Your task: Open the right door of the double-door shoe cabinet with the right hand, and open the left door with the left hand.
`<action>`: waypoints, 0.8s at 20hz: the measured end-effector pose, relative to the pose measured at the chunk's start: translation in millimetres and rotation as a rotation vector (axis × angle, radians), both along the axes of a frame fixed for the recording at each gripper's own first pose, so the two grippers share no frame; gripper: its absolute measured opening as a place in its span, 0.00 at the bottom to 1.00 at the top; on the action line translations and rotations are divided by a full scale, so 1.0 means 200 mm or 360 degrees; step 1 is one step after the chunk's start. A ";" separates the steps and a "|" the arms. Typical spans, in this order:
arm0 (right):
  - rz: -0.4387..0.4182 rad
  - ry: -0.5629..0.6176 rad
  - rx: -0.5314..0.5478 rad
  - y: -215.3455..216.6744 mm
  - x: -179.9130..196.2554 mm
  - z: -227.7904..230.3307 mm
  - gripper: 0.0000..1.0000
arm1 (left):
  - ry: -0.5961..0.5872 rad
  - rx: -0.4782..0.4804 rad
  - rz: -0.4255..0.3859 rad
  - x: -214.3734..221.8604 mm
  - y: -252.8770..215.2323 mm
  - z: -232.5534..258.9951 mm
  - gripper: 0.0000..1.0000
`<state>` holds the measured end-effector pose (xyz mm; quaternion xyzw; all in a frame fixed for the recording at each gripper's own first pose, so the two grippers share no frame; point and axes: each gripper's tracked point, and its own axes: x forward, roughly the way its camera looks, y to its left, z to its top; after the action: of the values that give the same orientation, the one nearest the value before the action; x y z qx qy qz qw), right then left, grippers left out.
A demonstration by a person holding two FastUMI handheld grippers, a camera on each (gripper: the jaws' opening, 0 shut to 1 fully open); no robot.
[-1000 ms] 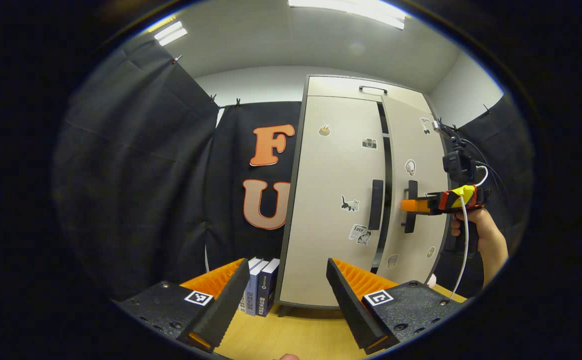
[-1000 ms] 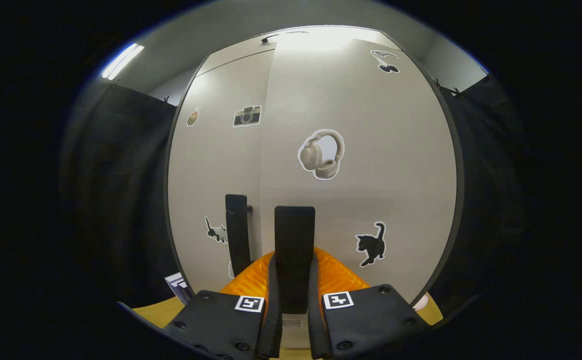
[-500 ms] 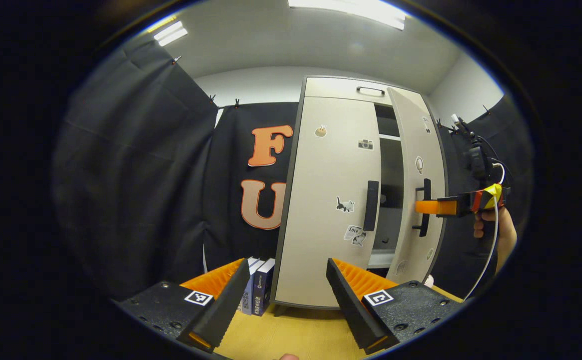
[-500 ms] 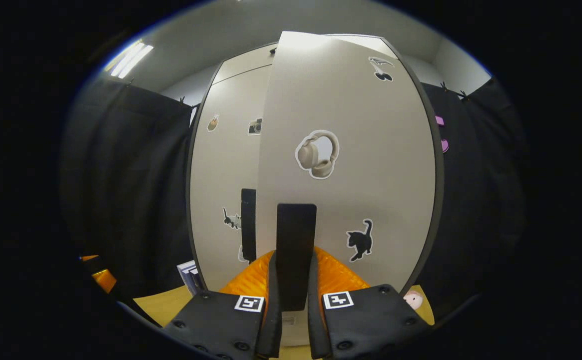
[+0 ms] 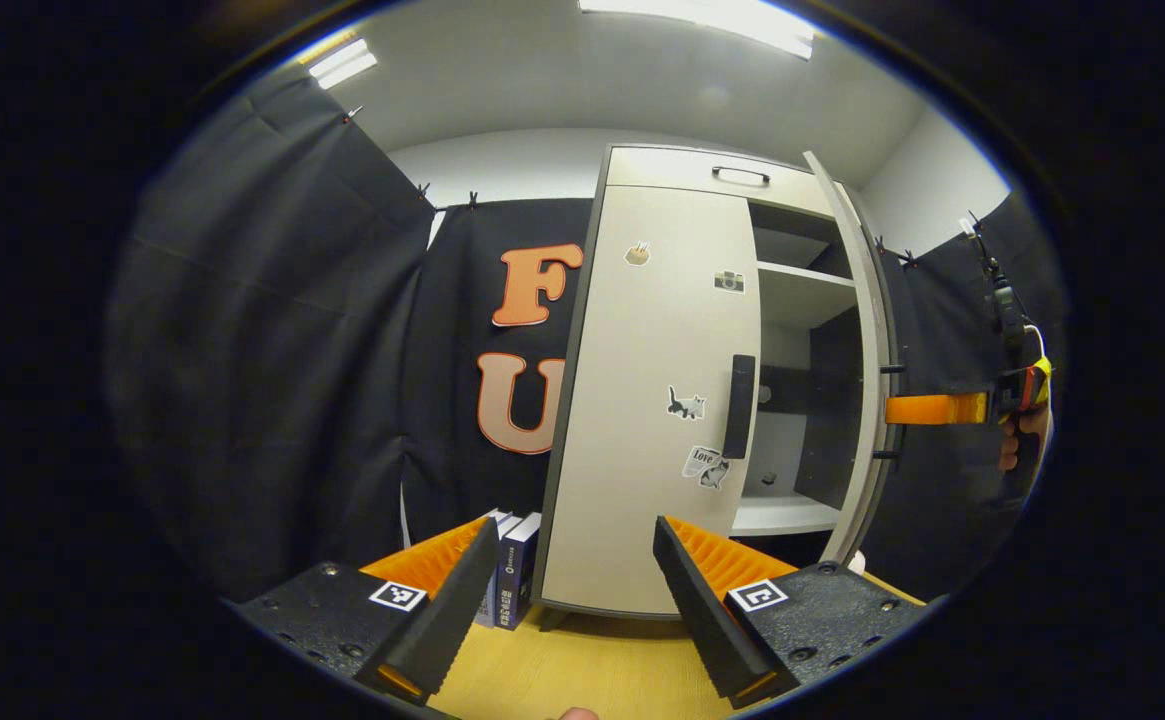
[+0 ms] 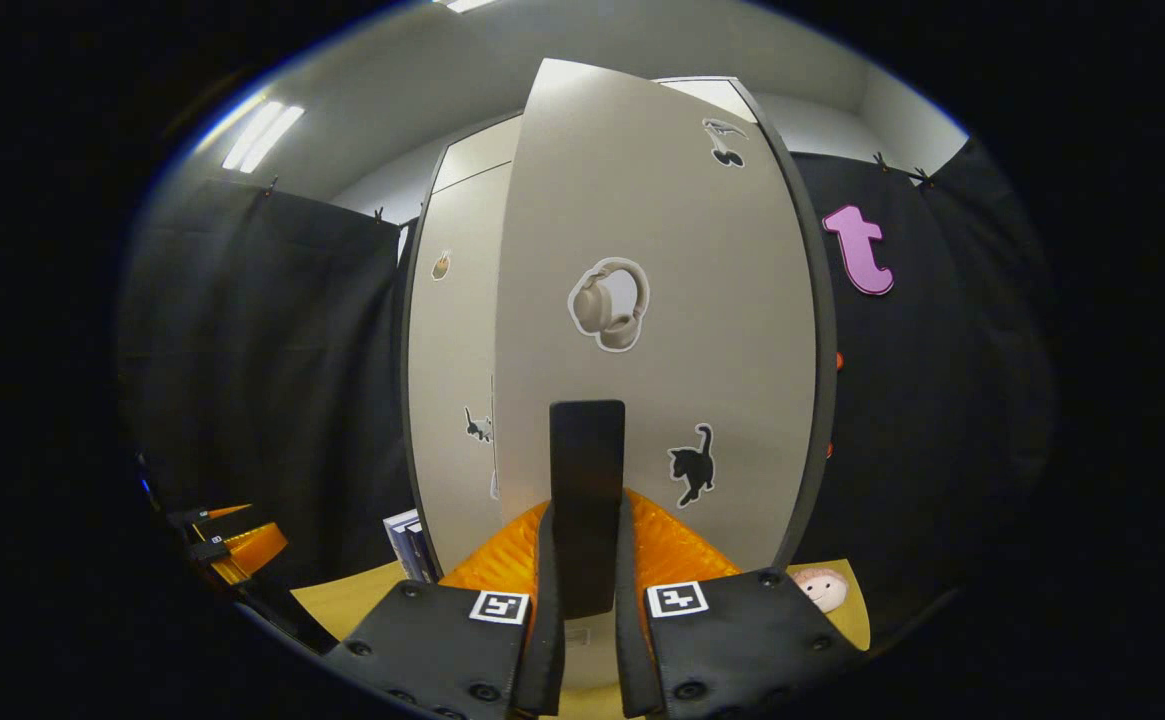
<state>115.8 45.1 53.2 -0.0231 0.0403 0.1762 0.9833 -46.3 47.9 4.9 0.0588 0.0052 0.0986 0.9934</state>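
Observation:
The beige shoe cabinet (image 5: 642, 420) stands ahead in the left gripper view. Its left door (image 5: 657, 330) is closed, with a black handle (image 5: 739, 405). Its right door (image 5: 867, 360) is swung wide, edge-on, baring the shelves (image 5: 792, 290) inside. My right gripper (image 6: 587, 600) is shut on the right door's black handle (image 6: 587, 490); that door (image 6: 662, 320) faces the right gripper view. From the left gripper view my right gripper (image 5: 932, 408) shows as an orange bar held by a hand (image 5: 1022, 440). My left gripper (image 5: 567, 600) hangs open, well short of the cabinet.
Several books (image 5: 514, 575) stand on the wooden floor (image 5: 582, 665) against the cabinet's left side. A small round pink toy (image 6: 822, 588) lies on the floor right of the open door. Black cloth walls (image 5: 282, 340) close in the booth.
The right door has swung from barely ajar to wide open, pulled by my right gripper, which moved right and outward. My left gripper has stayed put and open.

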 end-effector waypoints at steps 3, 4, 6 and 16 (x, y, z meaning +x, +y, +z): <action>0.0007 0.0005 0.0040 -0.09 -0.06 0.00 0.30 | -0.0002 -0.0016 -0.0059 0.03 -0.05 -0.01 0.95; 0.0005 0.0002 0.0056 -0.12 -0.08 0.01 0.30 | -0.0001 -0.0017 -0.0079 0.05 -0.07 -0.01 0.95; -0.0009 0.0010 0.0088 -0.17 -0.10 0.00 0.29 | 0.0013 -0.0032 -0.0118 0.08 -0.11 -0.05 0.95; -0.0190 -0.0036 0.0056 -0.39 -0.20 0.02 0.29 | 0.0069 -0.0117 -0.0262 0.13 -0.28 -0.16 0.95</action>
<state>76.1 -32.1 57.3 -0.0055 0.0273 0.1177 0.9927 -20.6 -7.5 -27.8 0.0246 0.0255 0.0149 0.9993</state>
